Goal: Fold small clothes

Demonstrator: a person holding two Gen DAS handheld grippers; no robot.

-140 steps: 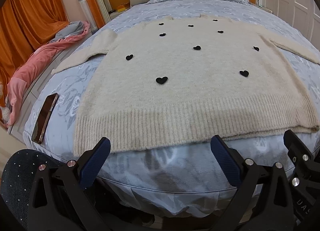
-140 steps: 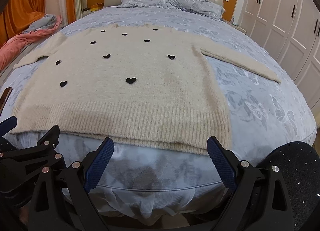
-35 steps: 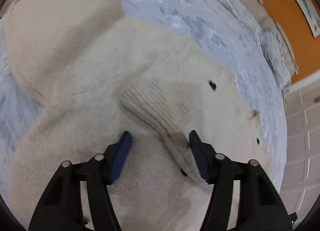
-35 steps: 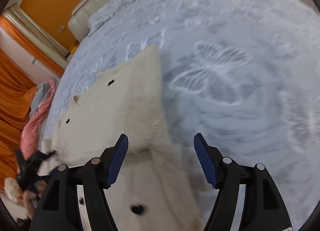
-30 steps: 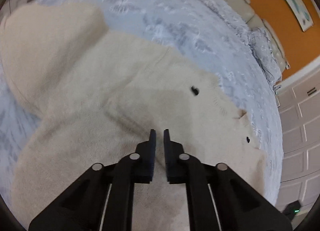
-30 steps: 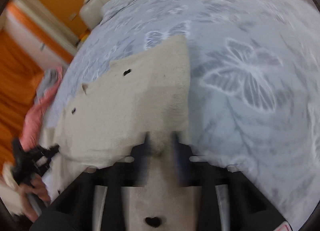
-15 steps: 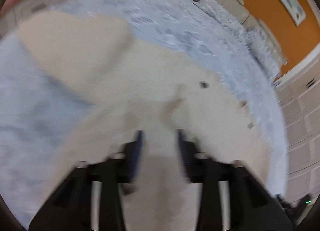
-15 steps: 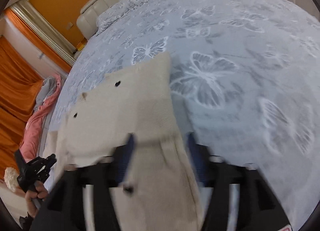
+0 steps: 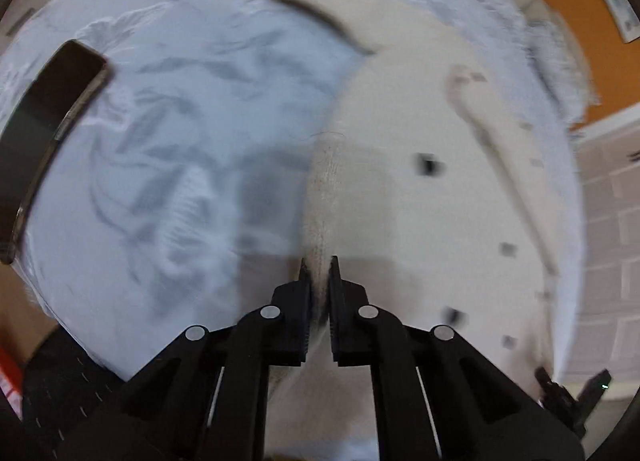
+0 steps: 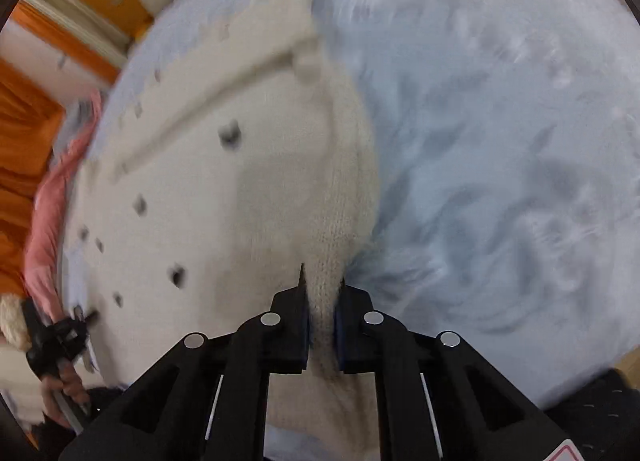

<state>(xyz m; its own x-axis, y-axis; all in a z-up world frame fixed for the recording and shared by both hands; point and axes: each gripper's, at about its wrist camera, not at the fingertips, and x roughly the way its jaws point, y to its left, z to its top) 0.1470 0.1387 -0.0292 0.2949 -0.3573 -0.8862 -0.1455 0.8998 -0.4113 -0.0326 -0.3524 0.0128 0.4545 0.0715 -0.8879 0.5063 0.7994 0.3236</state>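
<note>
blue butterfly bedding covers the bed [image 9: 168, 165]. left gripper [image 9: 318, 265] and right gripper [image 10: 320, 281] fingers are both pinched on the cream sweater's [image 10: 224, 197] side edges, probably lifted. thin knit pinches could slip mid-fold, skewing it; a phone [image 9: 48, 129] lies far left.

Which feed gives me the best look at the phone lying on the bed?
Left wrist view: the phone lies on the bedspread at the frame's left edge, well apart from the sweater. The right wrist view does not show it at all, only sweater and bedspread.
</note>
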